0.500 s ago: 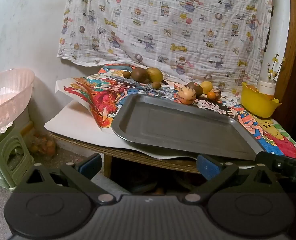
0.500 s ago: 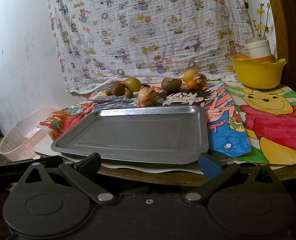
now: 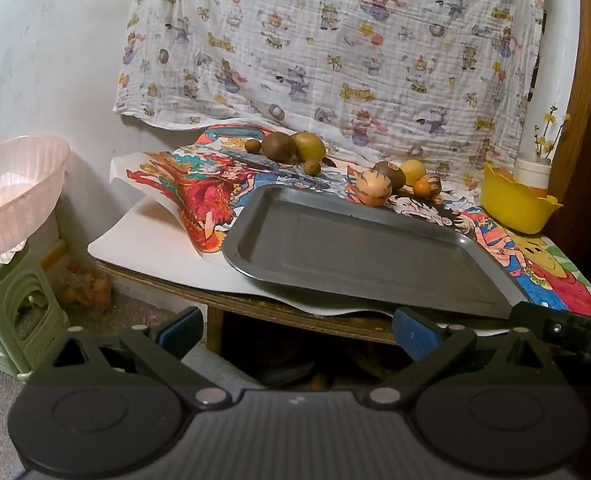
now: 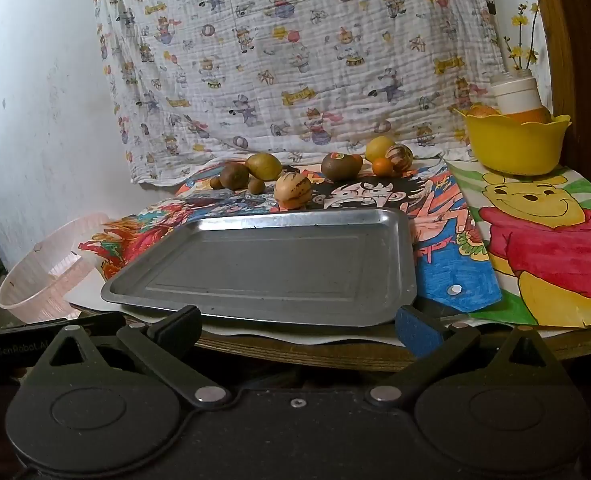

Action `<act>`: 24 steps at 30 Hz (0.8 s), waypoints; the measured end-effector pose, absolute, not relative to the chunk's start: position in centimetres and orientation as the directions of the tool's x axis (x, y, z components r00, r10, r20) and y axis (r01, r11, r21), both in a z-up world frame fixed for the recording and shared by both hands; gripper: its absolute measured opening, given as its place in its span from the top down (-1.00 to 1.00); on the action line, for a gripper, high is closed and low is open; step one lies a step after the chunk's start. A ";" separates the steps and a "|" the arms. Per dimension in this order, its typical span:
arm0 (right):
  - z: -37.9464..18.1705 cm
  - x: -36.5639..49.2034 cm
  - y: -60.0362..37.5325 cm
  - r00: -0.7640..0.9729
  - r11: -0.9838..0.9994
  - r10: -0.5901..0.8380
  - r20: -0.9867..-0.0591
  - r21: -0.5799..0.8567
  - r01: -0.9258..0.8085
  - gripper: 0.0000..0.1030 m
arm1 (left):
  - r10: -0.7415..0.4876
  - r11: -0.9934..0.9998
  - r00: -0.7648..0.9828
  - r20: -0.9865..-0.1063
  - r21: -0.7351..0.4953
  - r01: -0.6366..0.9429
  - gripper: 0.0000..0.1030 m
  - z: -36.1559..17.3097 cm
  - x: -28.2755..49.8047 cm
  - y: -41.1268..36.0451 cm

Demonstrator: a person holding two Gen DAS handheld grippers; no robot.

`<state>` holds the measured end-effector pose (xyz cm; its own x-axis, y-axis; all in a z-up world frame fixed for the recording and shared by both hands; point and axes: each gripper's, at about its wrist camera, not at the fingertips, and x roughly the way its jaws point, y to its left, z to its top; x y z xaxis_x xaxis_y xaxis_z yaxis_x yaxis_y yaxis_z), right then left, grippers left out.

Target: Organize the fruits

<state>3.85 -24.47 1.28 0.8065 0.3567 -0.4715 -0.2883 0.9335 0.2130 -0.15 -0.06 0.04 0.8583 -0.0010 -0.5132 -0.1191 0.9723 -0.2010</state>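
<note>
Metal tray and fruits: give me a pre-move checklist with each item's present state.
1. Grey metal tray bare, ready for fruit: ok.
2. Left hand-held gripper open, nothing between its fingers: ok.
3. Right hand-held gripper open, nothing held: ok.
4. Striped pale round fruit nearest the tray's far rim, unobstructed from the front: ok.
5. Brown kiwi with sticker, small orange fruit and the rest on the table behind the tray, none sorted: not ok.
6. Contents of yellow plastic bowl: cannot tell.
</note>
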 end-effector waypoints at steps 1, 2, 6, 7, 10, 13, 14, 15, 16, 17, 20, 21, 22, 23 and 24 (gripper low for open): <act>1.3 3.9 -24.5 0.806 0.934 0.357 -0.472 0.213 -0.288 -0.99 | 0.000 0.972 0.857 -0.515 -0.201 -0.121 -0.99 0.0 0.0 0.0; 1.3 3.9 -24.5 0.806 0.934 0.356 -0.472 0.213 -0.288 -0.99 | 0.000 0.972 0.857 -0.515 -0.201 -0.121 -0.99 0.0 -0.1 0.0; 1.3 3.9 -24.4 0.806 0.934 0.356 -0.472 0.213 -0.288 -0.99 | 0.000 0.972 0.857 -0.515 -0.201 -0.121 -0.99 0.0 -0.1 -0.1; 1.3 3.9 -24.5 0.806 0.934 0.357 -0.473 0.213 -0.288 -0.99 | 0.000 0.972 0.857 -0.516 -0.201 -0.121 -0.99 0.0 0.0 0.0; 1.2 3.9 -24.5 0.805 0.934 0.357 -0.473 0.213 -0.288 -0.99 | -0.001 0.972 0.856 -0.517 -0.202 -0.121 -0.99 0.0 0.0 0.0; 1.2 3.9 -24.5 0.805 0.934 0.356 -0.474 0.214 -0.288 -0.99 | -0.001 0.972 0.856 -0.517 -0.202 -0.121 -0.99 0.0 0.0 0.0; 1.2 3.9 -24.5 0.805 0.934 0.356 -0.474 0.214 -0.288 -0.99 | -0.001 0.972 0.856 -0.517 -0.203 -0.121 -0.99 0.0 0.0 0.0; 1.2 3.9 -24.5 0.805 0.934 0.356 -0.474 0.214 -0.288 -0.99 | -0.001 0.972 0.856 -0.517 -0.203 -0.121 -0.99 0.0 0.0 0.0; 1.2 3.9 -24.5 0.805 0.934 0.357 -0.474 0.214 -0.288 -0.99 | -0.001 0.972 0.856 -0.518 -0.203 -0.121 -0.99 0.0 0.0 0.0; 1.2 3.9 -24.4 0.805 0.934 0.357 -0.474 0.214 -0.288 -0.99 | -0.001 0.972 0.856 -0.518 -0.202 -0.121 -0.99 0.0 0.0 0.0; 1.2 3.9 -24.4 0.805 0.934 0.357 -0.475 0.214 -0.288 -0.99 | -0.001 0.972 0.855 -0.519 -0.203 -0.122 -0.99 0.0 0.0 0.0; 1.2 3.9 -24.4 0.805 0.934 0.357 -0.474 0.213 -0.288 -0.99 | -0.001 0.972 0.855 -0.519 -0.203 -0.122 -0.99 0.0 0.0 0.0; 1.2 3.9 -24.4 0.805 0.933 0.357 -0.475 0.214 -0.288 -0.99 | -0.001 0.972 0.855 -0.519 -0.203 -0.122 -0.99 0.0 0.0 0.0; 1.2 3.9 -24.4 0.804 0.934 0.357 -0.475 0.214 -0.287 -0.99 | -0.002 0.972 0.855 -0.519 -0.203 -0.122 -0.99 0.0 0.0 0.0; 1.2 3.9 -24.4 0.804 0.934 0.357 -0.475 0.214 -0.287 -0.99 | -0.001 0.972 0.855 -0.519 -0.203 -0.122 -0.99 0.0 0.0 0.0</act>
